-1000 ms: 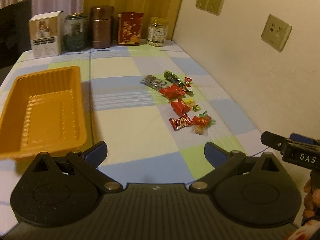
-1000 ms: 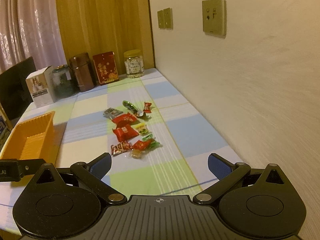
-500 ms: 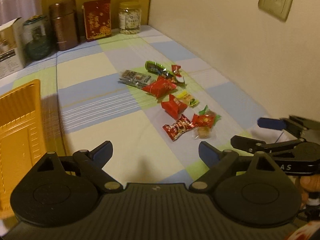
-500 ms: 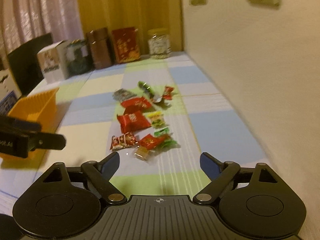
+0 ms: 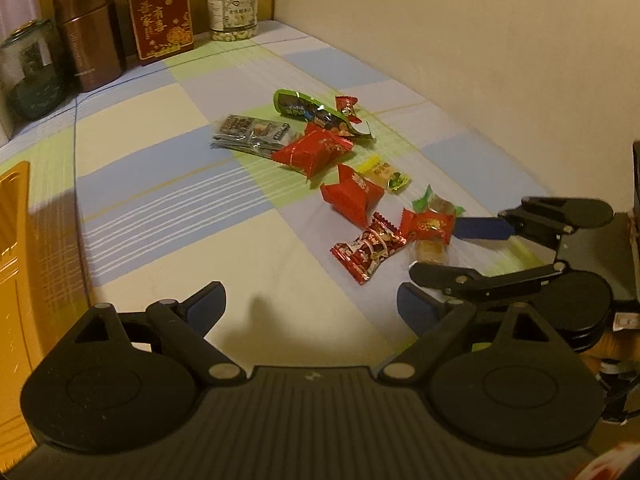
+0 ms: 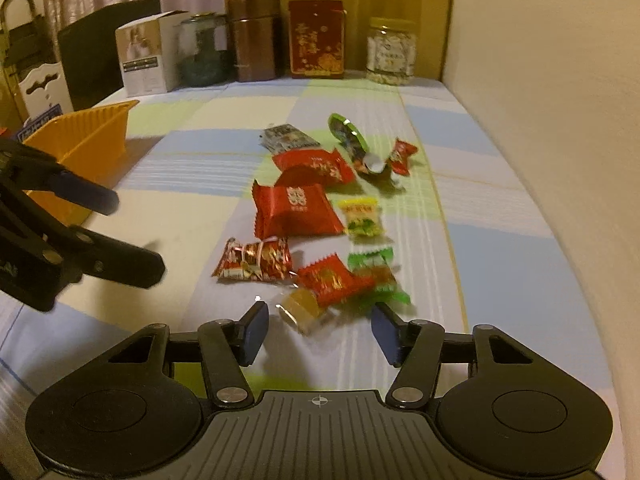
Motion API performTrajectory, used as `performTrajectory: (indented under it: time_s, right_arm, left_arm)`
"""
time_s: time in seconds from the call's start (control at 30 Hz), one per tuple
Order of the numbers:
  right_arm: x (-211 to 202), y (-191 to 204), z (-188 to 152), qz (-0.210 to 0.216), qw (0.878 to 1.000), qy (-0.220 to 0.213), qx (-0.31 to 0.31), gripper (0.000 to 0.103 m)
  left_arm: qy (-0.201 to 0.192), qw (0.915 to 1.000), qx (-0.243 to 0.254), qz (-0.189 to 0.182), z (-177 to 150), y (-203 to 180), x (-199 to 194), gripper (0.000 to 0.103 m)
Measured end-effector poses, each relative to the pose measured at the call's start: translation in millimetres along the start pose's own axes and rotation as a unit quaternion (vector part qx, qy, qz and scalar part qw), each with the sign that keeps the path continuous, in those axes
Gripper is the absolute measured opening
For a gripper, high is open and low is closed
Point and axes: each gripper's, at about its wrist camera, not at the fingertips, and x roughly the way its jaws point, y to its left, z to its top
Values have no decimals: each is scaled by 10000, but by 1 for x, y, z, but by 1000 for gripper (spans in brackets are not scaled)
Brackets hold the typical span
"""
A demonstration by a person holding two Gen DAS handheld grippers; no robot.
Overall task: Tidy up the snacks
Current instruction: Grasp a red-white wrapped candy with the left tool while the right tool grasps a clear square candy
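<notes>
Snacks lie in a loose line on the checked cloth of the counter, close to the wall: amber candy nearest, touching a small red candy with a green-wrapped one just beside; a striped red candy to their left; farther back a big red pack, a yellow candy, a second red pack, a silver packet, a green packet and a red twist candy. Right hand-held gripper is low over the near end, jaws spread, amber candy between the fingertips, not pinched; contact unclear, view blurred there. In the left wrist view the right hand-held gripper comes in from the right, one blue finger just beside the small red candy. Left hand-held gripper is spread wide, holding nothing, over bare cloth beside the striped red candy. Orange tray sits well apart on the left. Along the back: jar, red box, brown tin, glass jar, white box.
</notes>
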Motion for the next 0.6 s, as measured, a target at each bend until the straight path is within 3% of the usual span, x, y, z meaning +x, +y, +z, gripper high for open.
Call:
performTrajectory:
  time_s: [0.1, 0.23, 0.47, 0.6]
  right_arm:
    - [3, 1, 2, 44, 9999, -35, -86, 49]
    - [1, 4, 3, 96, 9998, -32, -196, 24]
    - [-17, -4, -5, -84, 9996, -106, 264, 22]
    - [-32, -13, -12, -235, 9974, -121, 672, 22]
  left_arm:
    - [37, 10000, 76, -22, 1, -1, 7, 91]
    - [73, 9999, 69, -13, 0, -1, 12, 91]
    - [-38, 9993, 299, -240, 4, -12, 19, 85]
    - [-151, 9981, 450, -396, 9, -20, 29, 72]
